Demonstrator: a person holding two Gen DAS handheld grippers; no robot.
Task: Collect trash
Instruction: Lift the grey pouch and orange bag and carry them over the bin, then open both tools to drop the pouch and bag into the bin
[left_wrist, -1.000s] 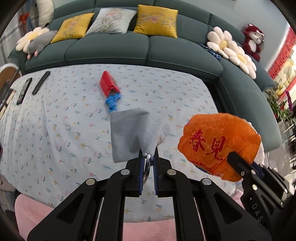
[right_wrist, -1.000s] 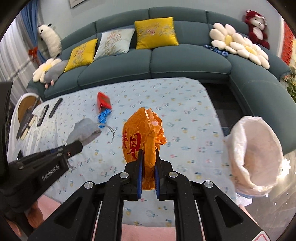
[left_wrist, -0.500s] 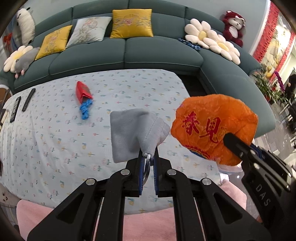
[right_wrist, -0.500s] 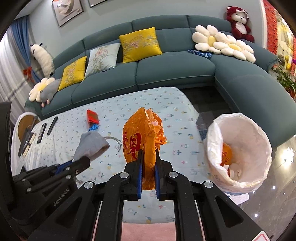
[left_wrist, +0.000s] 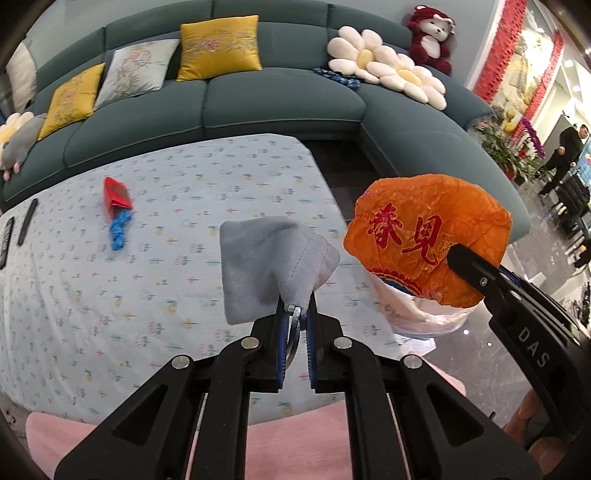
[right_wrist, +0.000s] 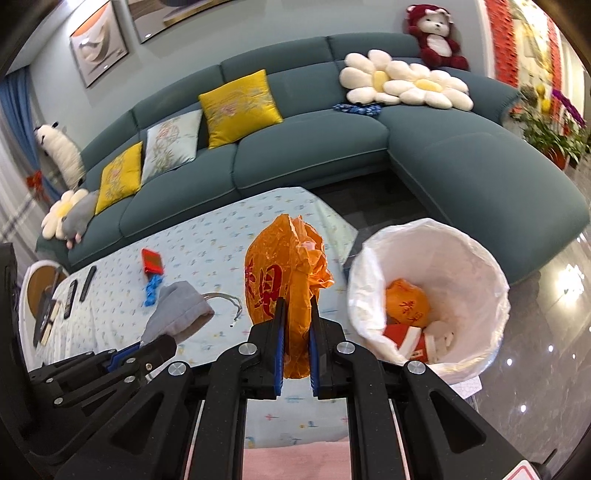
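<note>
Both tongs swing right; bin (right_wrist: 430, 291) now lower right of frame, just right of right tongs (right_wrist: 295, 334) clamping orange bag (right_wrist: 284, 266). Left tongs (left_wrist: 295, 321) clamp grey pouch (left_wrist: 269, 264).

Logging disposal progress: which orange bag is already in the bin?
The smaller orange bag lying inside the white-lined bin; the larger orange bag is clamped in the right tongs.

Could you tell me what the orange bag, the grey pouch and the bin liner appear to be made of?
Orange bag: thin crinkly plastic film, slightly glossy, with sharp creases and printed red characters.
Grey pouch: soft fabric, probably fleece or velvet; matte nap and a stitched seam show.
Bin liner: thin white plastic, translucent, wrinkled over the rim.
</note>
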